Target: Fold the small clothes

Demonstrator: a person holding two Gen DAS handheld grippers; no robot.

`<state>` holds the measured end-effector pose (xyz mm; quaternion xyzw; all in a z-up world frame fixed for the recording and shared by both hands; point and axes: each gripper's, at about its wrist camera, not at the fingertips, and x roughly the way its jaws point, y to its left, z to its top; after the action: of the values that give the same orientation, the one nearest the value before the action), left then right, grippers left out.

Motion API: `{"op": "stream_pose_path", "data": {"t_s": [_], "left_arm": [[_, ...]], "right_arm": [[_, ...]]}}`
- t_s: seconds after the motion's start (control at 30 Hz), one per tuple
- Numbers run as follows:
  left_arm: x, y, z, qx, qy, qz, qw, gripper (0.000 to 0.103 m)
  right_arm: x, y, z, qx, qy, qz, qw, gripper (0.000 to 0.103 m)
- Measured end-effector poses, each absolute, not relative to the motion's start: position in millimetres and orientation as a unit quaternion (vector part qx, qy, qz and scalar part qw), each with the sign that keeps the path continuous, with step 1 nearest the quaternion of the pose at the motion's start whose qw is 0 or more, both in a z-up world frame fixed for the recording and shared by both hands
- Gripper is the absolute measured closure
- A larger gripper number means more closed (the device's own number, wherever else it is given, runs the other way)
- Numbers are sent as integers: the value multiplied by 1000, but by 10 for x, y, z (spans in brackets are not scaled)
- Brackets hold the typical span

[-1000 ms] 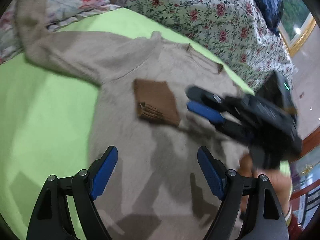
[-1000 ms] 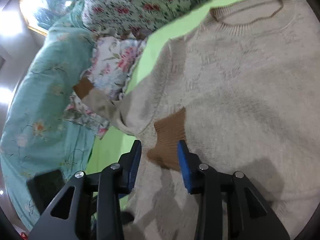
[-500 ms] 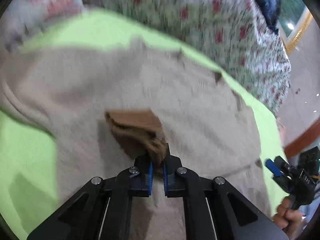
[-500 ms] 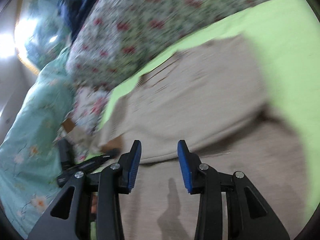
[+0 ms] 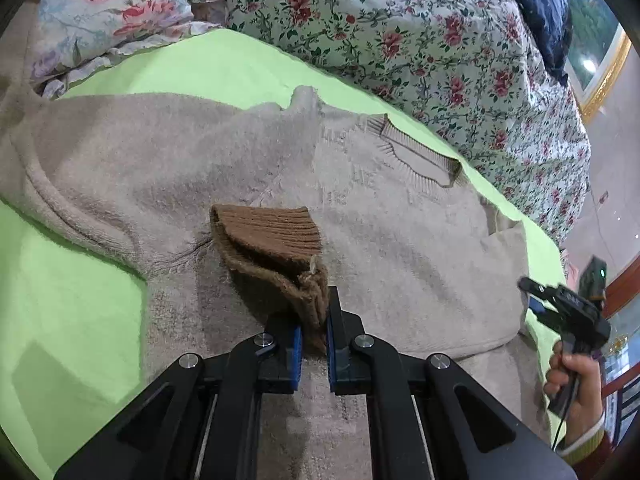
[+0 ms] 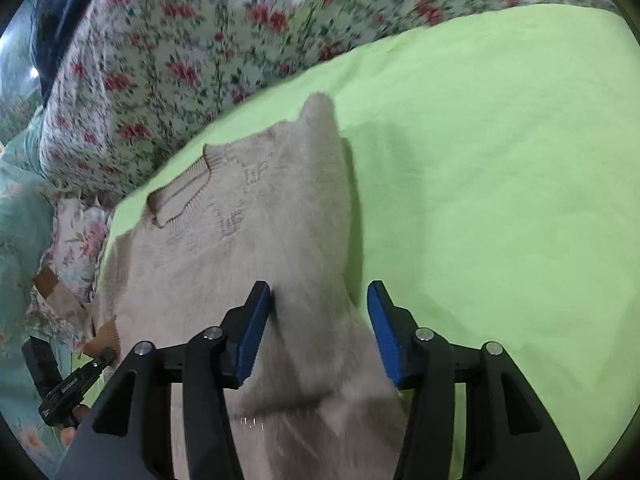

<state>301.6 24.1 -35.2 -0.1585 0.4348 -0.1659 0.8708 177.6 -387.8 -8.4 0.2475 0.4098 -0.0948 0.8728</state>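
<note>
Two grippers in play, only one loaded. Left gripper (image 5: 313, 334) is clamped on the brown cuff (image 5: 272, 248) of a beige sweater (image 5: 400, 264), blue pads pinching the cuff's near corner. Sweater lies flat on the green sheet (image 5: 72, 300), collar (image 5: 416, 156) toward the floral quilt (image 5: 420, 40), hem toward the cameras. The cuff sits on the chest, dead ahead of the left gripper and touching it; its sleeve runs out toward the sweater's left edge, so the long axis of that sleeve lies across the body, not along it.

Right gripper (image 6: 316, 332) is spread wide, holding nothing, hovering over the sweater's right side edge with one pad over knit and the other over bare sheet. That edge looks folded inward already, though the right wrist view is motion-blurred, so not certain. Second cuff (image 6: 46, 280) shows far off on the floral pillow (image 6: 76, 236), nearer the left side.

Judgement: next placement of the held cuff belongs to the left arm; right is well apart from it.

Readable text: none on the sweater. Faint white lettering on the left tool as seen from the right wrist view, too small to read.
</note>
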Motion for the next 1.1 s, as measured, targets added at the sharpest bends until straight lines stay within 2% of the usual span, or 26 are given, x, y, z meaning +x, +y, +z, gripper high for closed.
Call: {"op": "stream_pose_path", "data": {"t_s": [0.03, 0.07, 0.1, 0.27, 0.37, 0.5, 0.63, 0.7, 0.8, 0.93, 1.0, 1.1], "left_arm": [[2970, 307, -370, -156, 435, -169, 870, 96], [2966, 286, -369, -152, 436, -172, 870, 96], [2957, 275, -358, -148, 435, -176, 871, 96], [2955, 32, -245, -145, 417, -226, 868, 93], [3022, -135, -327, -120, 427, -224, 868, 93], [3054, -144, -418, -117, 438, -218, 864, 93], [3053, -122, -417, -115, 436, -221, 865, 93], [3057, -125, -416, -109, 437, -217, 866, 93], [3021, 1, -399, -103, 433, -206, 871, 93], [2922, 291, -355, -106, 428, -185, 878, 93], [2863, 450, -312, -108, 423, -172, 883, 94], [2777, 750, -221, -122, 411, -149, 891, 92]], "right_arm": [[1843, -3857, -102, 247, 412, -89, 872, 51], [1935, -3836, -125, 241, 419, -77, 872, 59], [1969, -3831, -131, 230, 424, -67, 873, 96], [1965, -4154, 72, 188, 413, -118, 883, 95], [2034, -4338, -95, 202, 448, -117, 863, 94], [1880, -4255, -8, 176, 430, -163, 871, 75], [1634, -3862, 249, 146, 367, -133, 909, 69], [1657, -3683, 153, 134, 396, -89, 904, 65], [1652, -3746, -93, 114, 446, -130, 878, 67], [1415, -3809, 46, 176, 413, -138, 883, 64], [1289, -3672, 165, 184, 393, -125, 892, 53], [1136, -3340, 246, 193, 379, -75, 902, 46]]}}
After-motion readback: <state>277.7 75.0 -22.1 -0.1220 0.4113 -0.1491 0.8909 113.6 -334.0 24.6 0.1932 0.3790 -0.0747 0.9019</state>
